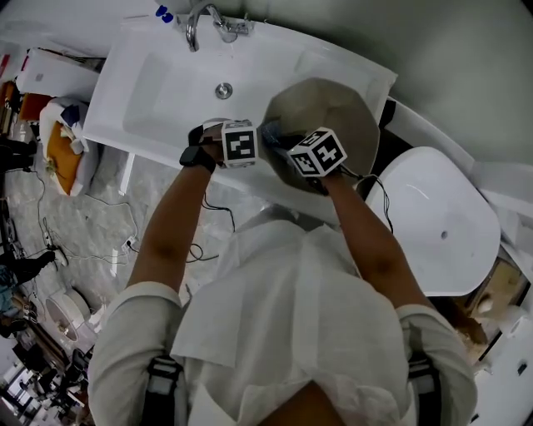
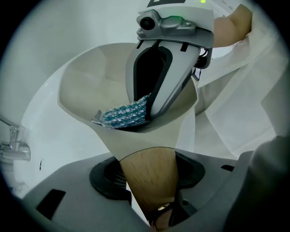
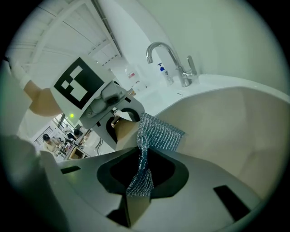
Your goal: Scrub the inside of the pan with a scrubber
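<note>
A beige pan with a faceted rim is held over the right end of the white counter. My left gripper is shut on its wooden handle, which runs between the jaws in the left gripper view. The pan's bowl opens beyond the handle. My right gripper is shut on a teal and silver mesh scrubber, which hangs from the jaws. The scrubber lies against the inside of the pan near the handle side. The right gripper reaches down into the bowl. The pan wall fills the right gripper view.
A white sink basin with a drain and a chrome faucet lies left of the pan. A white toilet lid is at the right. Cables and clutter cover the floor at the left.
</note>
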Motion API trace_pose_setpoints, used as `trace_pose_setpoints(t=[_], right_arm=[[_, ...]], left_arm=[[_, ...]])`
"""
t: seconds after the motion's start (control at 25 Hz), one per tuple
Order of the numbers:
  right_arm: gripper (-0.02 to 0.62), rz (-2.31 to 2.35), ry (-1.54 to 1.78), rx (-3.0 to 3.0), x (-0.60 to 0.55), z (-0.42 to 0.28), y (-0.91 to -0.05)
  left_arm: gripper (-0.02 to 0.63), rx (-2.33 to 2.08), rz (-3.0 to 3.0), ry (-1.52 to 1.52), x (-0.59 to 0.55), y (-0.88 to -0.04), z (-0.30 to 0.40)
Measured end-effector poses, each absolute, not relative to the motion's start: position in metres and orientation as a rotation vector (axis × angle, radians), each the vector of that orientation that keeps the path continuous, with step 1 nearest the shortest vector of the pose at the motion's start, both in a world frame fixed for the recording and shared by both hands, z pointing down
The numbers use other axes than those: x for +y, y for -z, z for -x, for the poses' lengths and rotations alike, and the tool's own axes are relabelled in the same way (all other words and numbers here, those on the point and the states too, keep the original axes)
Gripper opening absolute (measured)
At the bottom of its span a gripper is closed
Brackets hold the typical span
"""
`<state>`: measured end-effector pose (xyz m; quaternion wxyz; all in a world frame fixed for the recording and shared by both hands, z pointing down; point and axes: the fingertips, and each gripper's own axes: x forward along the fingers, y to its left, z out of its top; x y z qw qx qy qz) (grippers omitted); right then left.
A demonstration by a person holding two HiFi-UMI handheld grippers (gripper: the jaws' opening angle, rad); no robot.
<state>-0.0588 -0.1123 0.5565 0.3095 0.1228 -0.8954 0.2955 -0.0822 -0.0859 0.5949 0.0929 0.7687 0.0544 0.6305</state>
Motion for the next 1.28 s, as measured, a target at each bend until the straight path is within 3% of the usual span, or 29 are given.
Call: trace_pose_setpoints(t=[0.44, 0.64, 1.28], right_arm=[[0.054, -0.183, -0.782, -2.305, -0.046, 0.061, -0.558], [0.054, -0.224, -0.786, -2.317, -0.042, 0.064, -0.558], [0.054, -0.674, -0.907, -2.307, -0.158, 0.058, -0.565]], left_arm=[[0.25, 0.251, -2.079, -1.963, -0.034, -0.592, 0.122], [0.25, 0.266, -2.251, -1.912, -0.042, -0.592, 0.102], [0.251, 0.266, -2.285, -1.94, -0.048, -0.6, 0.103]])
